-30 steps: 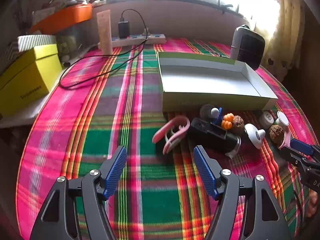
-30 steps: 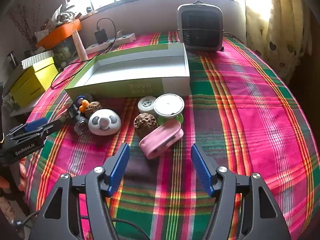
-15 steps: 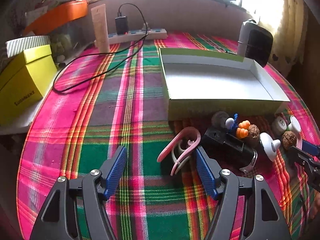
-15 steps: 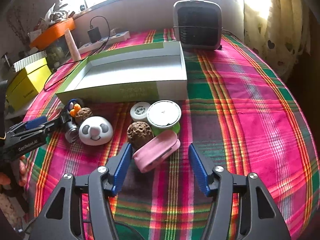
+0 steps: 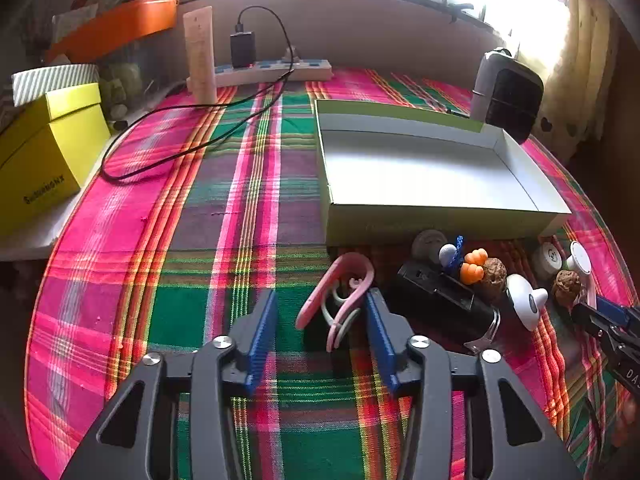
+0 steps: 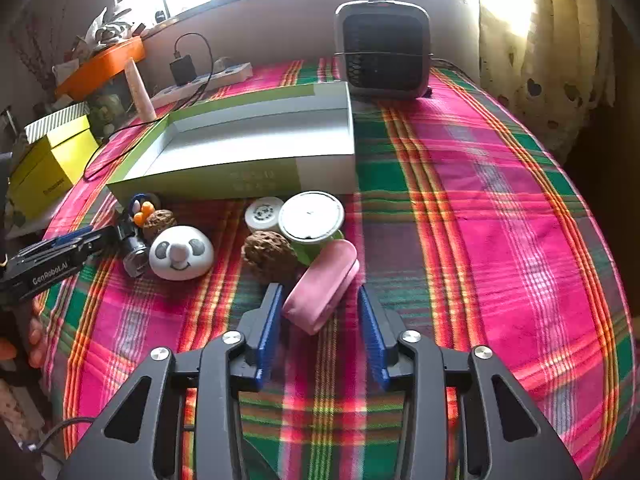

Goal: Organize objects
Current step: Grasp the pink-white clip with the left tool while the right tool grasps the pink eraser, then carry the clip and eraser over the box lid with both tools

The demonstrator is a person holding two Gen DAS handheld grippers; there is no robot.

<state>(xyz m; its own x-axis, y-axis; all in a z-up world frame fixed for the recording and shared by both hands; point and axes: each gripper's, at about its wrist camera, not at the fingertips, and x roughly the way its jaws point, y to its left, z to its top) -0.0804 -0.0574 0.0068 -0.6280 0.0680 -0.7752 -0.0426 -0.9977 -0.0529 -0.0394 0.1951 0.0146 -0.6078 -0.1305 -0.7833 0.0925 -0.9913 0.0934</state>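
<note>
An open, empty green-and-white box (image 5: 420, 168) lies on the plaid cloth; it also shows in the right wrist view (image 6: 248, 148). My left gripper (image 5: 320, 320) is open, its fingers on either side of a pink clip (image 5: 340, 292). A black device (image 5: 440, 304), orange beads (image 5: 472, 266) and a walnut (image 5: 494, 278) lie to its right. My right gripper (image 6: 318, 320) is open around the near end of a pink case (image 6: 322, 286). A walnut (image 6: 268, 254), a white lidded jar (image 6: 312, 216), a small white cap (image 6: 264, 212) and a white panda-face toy (image 6: 180, 252) lie beyond.
A grey fan heater (image 6: 382, 56) stands behind the box. A power strip with charger and cable (image 5: 272, 70), a beige tube (image 5: 200, 56), a yellow box (image 5: 44, 160) and an orange tray (image 5: 116, 26) sit at the back left. Curtains (image 6: 544, 52) hang at right.
Both grippers have moved forward and narrowed. The pink clip now lies between my left fingers and the pink case's end between my right fingers.
</note>
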